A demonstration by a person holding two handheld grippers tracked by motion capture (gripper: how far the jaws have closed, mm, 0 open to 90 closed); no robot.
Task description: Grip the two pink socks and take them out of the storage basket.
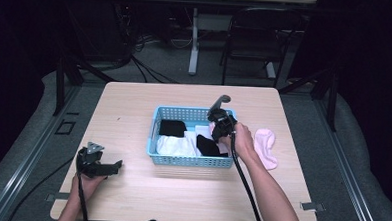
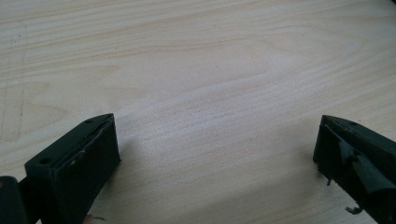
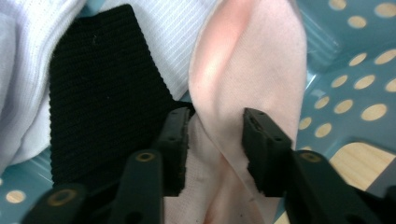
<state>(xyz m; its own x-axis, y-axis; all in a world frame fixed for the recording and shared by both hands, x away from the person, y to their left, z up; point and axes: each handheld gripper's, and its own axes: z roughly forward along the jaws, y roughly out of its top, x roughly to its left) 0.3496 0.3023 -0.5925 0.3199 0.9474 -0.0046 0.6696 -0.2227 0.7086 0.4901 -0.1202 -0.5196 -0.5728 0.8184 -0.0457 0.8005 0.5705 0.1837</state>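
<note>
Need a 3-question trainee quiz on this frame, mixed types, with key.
1. True or false: the left gripper rests on the table with something between its jaws.
2. Which colour is the sock between the right gripper's jaws? A) black B) pink C) white
3. Where does the second pink sock lie?

Key: 1. False, nothing is between them. 2. B. 3. On the table, just right of the blue basket, outside it.
</note>
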